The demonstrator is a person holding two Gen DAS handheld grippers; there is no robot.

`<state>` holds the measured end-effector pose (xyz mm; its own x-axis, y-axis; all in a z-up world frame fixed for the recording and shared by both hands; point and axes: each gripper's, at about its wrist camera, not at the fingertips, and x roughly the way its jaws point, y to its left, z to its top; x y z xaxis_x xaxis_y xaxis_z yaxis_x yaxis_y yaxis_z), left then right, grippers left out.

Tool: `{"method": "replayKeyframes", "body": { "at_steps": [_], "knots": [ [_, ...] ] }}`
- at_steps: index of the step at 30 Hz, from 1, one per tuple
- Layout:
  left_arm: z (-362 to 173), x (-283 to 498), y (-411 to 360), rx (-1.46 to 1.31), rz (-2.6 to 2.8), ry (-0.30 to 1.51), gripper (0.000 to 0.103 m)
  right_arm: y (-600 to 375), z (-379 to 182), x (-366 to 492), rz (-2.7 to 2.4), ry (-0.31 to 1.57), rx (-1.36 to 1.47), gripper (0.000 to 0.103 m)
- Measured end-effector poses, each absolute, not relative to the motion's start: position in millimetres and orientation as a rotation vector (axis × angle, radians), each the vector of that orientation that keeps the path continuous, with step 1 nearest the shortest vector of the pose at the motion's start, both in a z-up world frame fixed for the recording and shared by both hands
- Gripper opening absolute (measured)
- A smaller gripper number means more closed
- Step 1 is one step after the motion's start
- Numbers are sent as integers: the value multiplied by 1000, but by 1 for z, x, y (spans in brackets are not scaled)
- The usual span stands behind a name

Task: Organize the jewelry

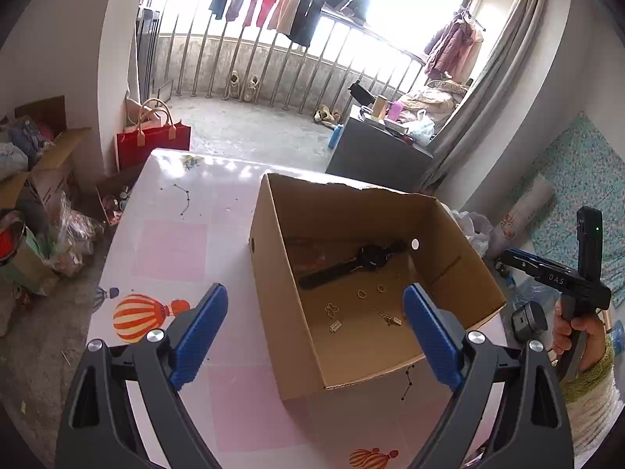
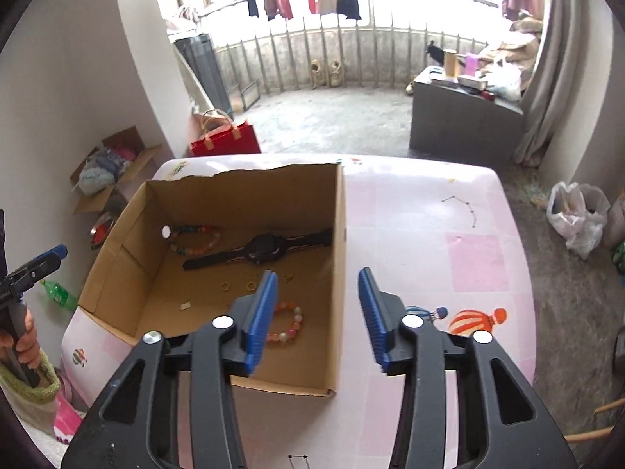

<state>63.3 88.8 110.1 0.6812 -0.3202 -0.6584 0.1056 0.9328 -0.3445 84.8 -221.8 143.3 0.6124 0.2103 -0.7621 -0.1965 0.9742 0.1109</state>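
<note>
An open cardboard box (image 1: 273, 258) stands on the pink table (image 1: 175, 242); it also shows in the right wrist view (image 2: 340, 234). Inside lie a black watch (image 1: 351, 264) (image 2: 261, 252), gold rings (image 1: 361, 294) (image 2: 225, 286), small gold charms (image 1: 335, 326), and two bead bracelets (image 2: 195, 240) (image 2: 291, 326). My left gripper (image 1: 316, 305) is open and empty, above the box's near-left side. My right gripper (image 2: 318, 285) is open and empty, above the box's right wall. Each gripper also shows in the other view (image 1: 547, 273) (image 2: 31, 269).
The table (image 2: 429, 234) has balloon prints. A red bag (image 1: 152, 144) and cluttered cartons (image 1: 43, 179) stand on the floor to the left. A grey cabinet (image 2: 465, 125) stands behind. A white plastic bag (image 2: 574, 215) lies right of the table.
</note>
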Motion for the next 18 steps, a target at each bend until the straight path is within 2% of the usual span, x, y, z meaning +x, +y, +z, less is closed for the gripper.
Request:
{"method": "replayKeyframes", "body": {
  "at_steps": [9, 11, 18],
  "knots": [
    [52, 84, 72, -451, -350, 953, 91, -242, 79, 100, 329, 1136, 259, 48],
    [44, 84, 65, -504, -396, 981, 91, -229, 79, 94, 342, 1141, 265, 49],
    [49, 74, 57, -440, -323, 957, 91, -208, 86, 70, 297, 1133, 199, 50]
  ]
}}
